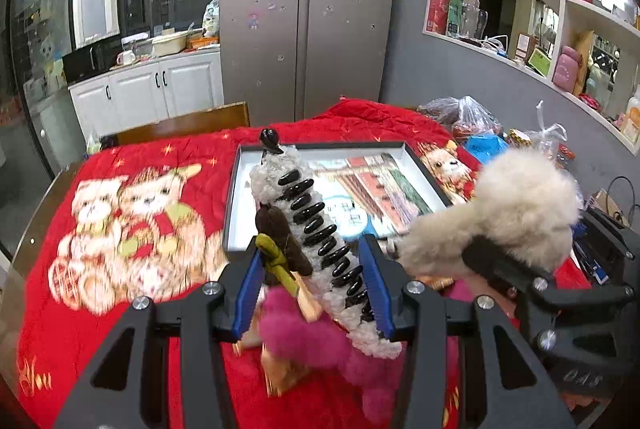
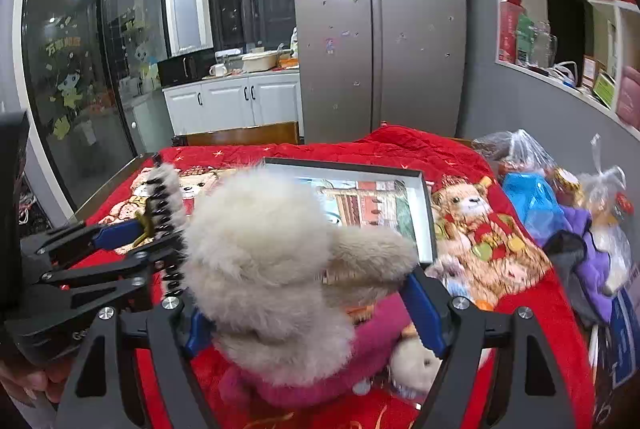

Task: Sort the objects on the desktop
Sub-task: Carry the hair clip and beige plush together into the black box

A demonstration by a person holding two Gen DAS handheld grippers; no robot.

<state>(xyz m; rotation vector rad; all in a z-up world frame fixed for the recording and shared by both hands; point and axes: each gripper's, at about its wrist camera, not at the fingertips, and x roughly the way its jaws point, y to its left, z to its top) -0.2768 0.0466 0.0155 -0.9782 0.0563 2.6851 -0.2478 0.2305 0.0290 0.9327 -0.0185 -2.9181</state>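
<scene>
My left gripper (image 1: 311, 241) is shut on a fuzzy white hair clip (image 1: 316, 225) with black teeth; a small brown and yellow-green piece sits beside the clip between the blue pads. The clip is held above the red blanket, in front of a shallow black-rimmed box (image 1: 236, 197) with a picture inside. My right gripper (image 2: 304, 293) is shut on a fluffy beige plush toy (image 2: 264, 249), raised near the box (image 2: 426, 213). The right gripper (image 1: 492, 261) and toy (image 1: 520, 205) also show at the right of the left wrist view. The left gripper (image 2: 132, 237) and clip (image 2: 164, 197) appear left in the right wrist view.
A pink plush thing (image 1: 316, 341) lies on the blanket under both grippers. Plastic bags (image 2: 516, 153), a blue bag (image 2: 528, 197) and purple cloth (image 2: 592, 261) crowd the table's right side. A wooden chair back (image 1: 188, 123) stands at the far edge, with a fridge (image 1: 304, 13) behind.
</scene>
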